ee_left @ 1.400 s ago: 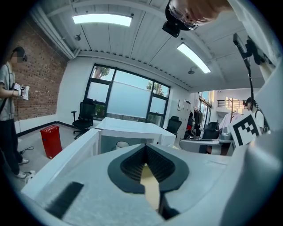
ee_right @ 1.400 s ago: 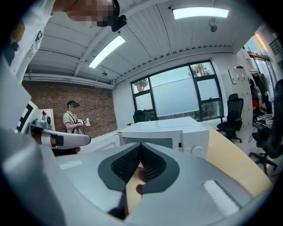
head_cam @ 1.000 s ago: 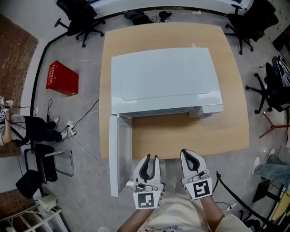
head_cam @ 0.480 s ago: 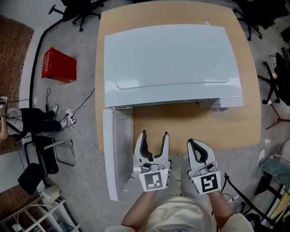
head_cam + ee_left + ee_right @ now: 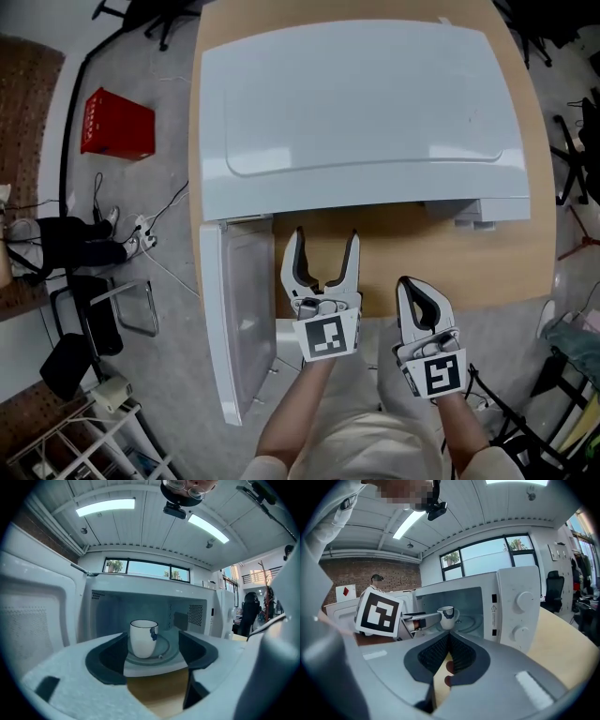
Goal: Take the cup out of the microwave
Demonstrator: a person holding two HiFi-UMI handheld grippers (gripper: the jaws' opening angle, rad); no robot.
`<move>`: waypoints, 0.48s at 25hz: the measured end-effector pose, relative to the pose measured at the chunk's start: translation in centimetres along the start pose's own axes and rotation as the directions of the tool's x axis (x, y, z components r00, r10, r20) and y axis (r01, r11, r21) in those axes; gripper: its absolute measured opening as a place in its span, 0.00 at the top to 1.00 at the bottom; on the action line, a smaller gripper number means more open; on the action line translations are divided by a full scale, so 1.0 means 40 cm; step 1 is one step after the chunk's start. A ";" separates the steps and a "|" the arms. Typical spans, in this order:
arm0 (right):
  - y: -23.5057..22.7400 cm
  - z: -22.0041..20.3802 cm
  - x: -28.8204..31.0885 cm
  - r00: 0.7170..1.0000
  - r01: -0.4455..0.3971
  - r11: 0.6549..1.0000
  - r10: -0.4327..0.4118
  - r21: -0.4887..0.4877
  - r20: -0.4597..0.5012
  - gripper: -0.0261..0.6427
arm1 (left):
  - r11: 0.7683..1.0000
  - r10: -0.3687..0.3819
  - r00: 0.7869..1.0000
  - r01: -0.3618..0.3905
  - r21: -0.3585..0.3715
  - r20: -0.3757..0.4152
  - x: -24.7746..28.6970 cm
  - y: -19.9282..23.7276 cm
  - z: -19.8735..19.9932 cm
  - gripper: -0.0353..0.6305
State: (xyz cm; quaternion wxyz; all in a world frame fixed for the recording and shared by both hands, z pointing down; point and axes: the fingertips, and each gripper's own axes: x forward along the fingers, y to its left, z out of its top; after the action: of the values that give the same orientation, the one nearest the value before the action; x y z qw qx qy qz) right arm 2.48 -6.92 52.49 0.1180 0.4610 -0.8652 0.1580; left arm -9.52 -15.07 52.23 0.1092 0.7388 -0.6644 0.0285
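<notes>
The white microwave (image 5: 356, 103) stands on a wooden table (image 5: 394, 234) with its door (image 5: 234, 328) swung open to the left. Inside, a white cup (image 5: 143, 638) with a blue mark stands upright on the glass turntable (image 5: 164, 649); the right gripper view also shows the cup (image 5: 446, 617). My left gripper (image 5: 326, 239) points level at the open cavity. Its jaws are opening, nothing is between them, and the cup stands farther in. My right gripper (image 5: 412, 284) hangs back at the table's near edge, shut and empty, its pads (image 5: 457, 656) pressed together.
The microwave's control panel with two knobs (image 5: 524, 601) is right of the cavity. On the floor at the left are a red box (image 5: 117, 124), cables and a black chair (image 5: 84, 328). More office chairs stand around the table.
My left gripper's jaws went from nearly shut to wide open as it moved forward to the microwave's opening. The right gripper came forward a little, still shut.
</notes>
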 end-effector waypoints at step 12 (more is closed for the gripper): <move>-0.008 -0.025 0.005 1.000 0.000 1.000 0.001 0.011 -0.013 0.95 | 0.999 0.023 0.999 -0.025 0.048 0.041 0.171 0.047 -0.024 0.36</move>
State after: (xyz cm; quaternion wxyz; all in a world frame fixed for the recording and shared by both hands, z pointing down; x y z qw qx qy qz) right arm 2.71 -6.87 53.52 0.1212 0.4603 -0.8637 0.1657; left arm -10.47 -21.71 54.66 0.0772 0.7338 -0.6743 0.0309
